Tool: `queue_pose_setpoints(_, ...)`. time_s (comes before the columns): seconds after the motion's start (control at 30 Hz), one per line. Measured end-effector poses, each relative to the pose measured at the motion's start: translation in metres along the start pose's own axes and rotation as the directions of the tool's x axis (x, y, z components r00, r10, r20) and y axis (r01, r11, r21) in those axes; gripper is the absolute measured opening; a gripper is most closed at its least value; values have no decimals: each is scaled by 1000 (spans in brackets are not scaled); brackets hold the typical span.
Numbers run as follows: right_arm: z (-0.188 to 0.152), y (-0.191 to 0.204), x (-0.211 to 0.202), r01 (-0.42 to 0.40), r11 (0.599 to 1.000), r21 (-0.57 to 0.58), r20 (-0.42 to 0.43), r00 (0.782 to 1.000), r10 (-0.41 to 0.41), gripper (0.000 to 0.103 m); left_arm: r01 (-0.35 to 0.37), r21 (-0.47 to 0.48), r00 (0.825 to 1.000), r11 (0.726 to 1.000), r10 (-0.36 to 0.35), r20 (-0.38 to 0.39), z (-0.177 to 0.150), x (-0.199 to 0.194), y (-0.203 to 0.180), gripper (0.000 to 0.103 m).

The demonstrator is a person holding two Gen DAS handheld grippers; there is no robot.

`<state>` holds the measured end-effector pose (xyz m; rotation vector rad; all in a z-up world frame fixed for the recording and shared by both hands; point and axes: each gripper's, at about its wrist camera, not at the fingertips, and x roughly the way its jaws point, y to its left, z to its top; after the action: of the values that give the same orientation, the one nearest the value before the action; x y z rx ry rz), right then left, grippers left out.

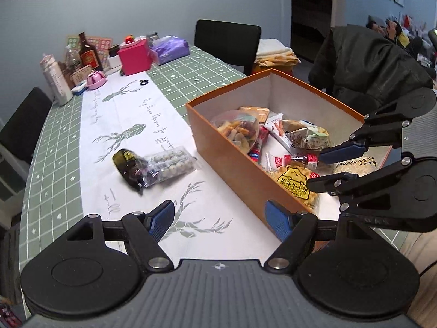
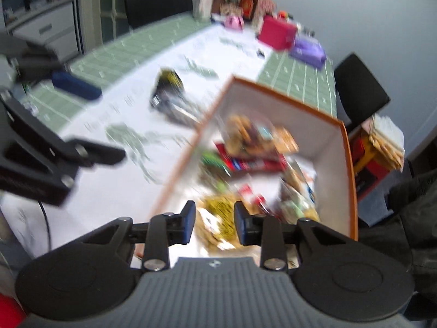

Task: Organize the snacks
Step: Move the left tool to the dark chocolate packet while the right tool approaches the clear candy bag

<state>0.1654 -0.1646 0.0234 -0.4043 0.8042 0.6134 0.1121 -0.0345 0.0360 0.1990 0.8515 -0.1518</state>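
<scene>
1. A dining room with grey walls; a long worktop [image 1: 49, 164] under a green checked cloth with a white runner down its middle.
2. An open orange box [image 1: 235, 161] stands on the runner, already holding many snack packets.
3. Two snacks are still outside it, lying together on the runner just beside the box: a dark packet [image 1: 128, 168] and a clear tray of small round sweets [image 1: 170, 164].
4. The left tongs [image 1: 218, 220] are wide open and empty, hanging over the runner near the box's corner.
5. The right tongs [image 2: 214, 225] hover over the box, slightly parted, with nothing between the pads.
6. Likely next: fetch the two loose snacks. Come down squarely over one packet, grip its middle, and lift it clear of the box wall before letting go.
</scene>
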Motion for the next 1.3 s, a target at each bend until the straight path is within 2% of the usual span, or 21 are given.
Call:
queue_pose_setpoints(0.1,3,17,-5,-37,999,30,59,998,35,33,-17,-25,1000,1000,18,13,-10,-7,8,88)
queue_pose_setpoints(0.23,4,43,-4,-5,1000,25,131,991,1,33,-32,-92,998,995,36,45,-22,-13,29,89)
queue_pose_setpoints(0.33,4,56,1,-27,999,44,152,988,20,36,-24,-155,998,988,33,53,-31,-11,49,90)
queue_pose_setpoints(0.43,8,68,11,-22,999,40,159,987,16,42,-46,-184,998,982,54,40,-37,-4,64,90)
queue_pose_setpoints(0.83,34,85,69,-26,1000,-7,57,998,27,51,-11,-219,1000,976,11,-2,-56,33,116,90)
queue_pose_setpoints(1.07,56,82,96,-11,997,-82,-33,999,9,52,20,-272,1000,962,-19,7,-43,48,141,90)
queue_pose_setpoints(1.13,64,80,102,-15,995,-98,-57,998,9,55,25,-281,1000,959,-25,5,-39,55,145,90)
queue_pose_setpoints(1.23,76,75,112,-25,993,-119,-92,996,14,61,21,-268,1000,963,-25,-11,-34,66,149,90)
queue_pose_setpoints(1.3,82,73,119,-17,989,-146,-108,994,2,61,12,-254,1000,967,-18,-22,-31,74,151,90)
